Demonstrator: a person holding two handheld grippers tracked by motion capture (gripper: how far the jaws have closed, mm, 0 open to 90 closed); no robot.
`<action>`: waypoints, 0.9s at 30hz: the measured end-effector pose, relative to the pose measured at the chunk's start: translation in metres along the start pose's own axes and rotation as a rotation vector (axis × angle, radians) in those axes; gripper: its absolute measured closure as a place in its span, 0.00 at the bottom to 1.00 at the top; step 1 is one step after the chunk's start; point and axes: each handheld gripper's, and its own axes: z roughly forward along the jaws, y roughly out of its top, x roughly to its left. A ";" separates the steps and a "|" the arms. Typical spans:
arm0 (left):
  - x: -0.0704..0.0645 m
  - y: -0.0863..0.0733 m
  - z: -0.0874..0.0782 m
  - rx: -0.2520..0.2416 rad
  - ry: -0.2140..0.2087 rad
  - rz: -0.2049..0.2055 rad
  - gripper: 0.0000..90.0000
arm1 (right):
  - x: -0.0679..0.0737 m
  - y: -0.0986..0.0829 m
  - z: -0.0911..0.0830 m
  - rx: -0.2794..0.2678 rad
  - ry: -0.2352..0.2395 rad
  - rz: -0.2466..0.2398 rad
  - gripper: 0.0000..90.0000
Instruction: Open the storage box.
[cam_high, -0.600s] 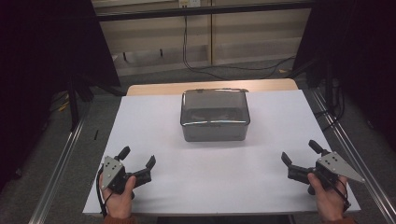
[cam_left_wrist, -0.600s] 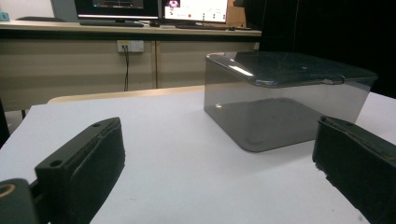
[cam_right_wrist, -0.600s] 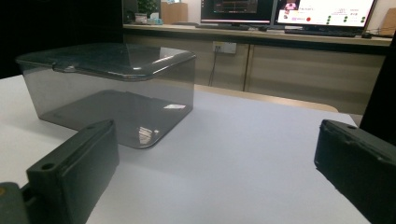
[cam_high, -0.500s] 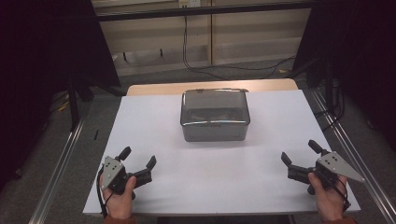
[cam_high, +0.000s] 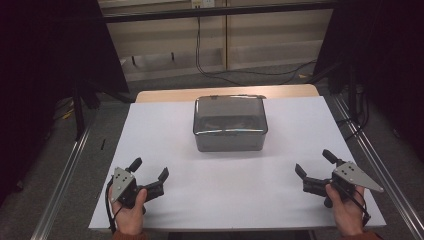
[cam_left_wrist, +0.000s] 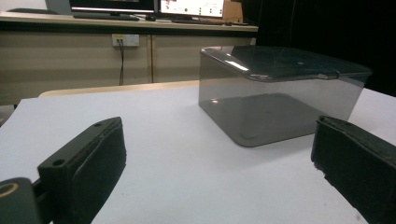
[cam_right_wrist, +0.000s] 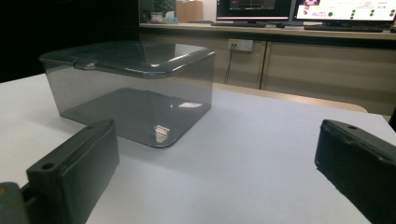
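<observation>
A smoky see-through plastic box with its lid on stands at the middle of the white table, toward the far side. It looks empty through its walls in the left gripper view and the right gripper view. My left gripper rests near the front left corner, held in a hand, jaws wide apart with nothing between them. At the front right my right gripper is likewise open and empty. Both point toward the box from a distance.
The table's front edge lies just under both hands. Metal rails run along the left and right sides. Behind the table are a wooden strip, cables on the floor and a beige counter with monitors.
</observation>
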 end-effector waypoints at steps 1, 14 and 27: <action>0.000 0.000 0.000 -0.001 -0.003 -0.001 0.04 | 0.000 0.000 0.000 0.000 0.000 0.000 0.00; -0.005 0.000 -0.003 -0.004 -0.015 0.026 0.04 | 0.017 0.003 0.013 0.032 0.090 -0.023 0.00; -0.003 -0.001 -0.008 -0.009 0.023 0.017 0.03 | 0.033 0.012 0.034 0.014 0.156 0.002 0.00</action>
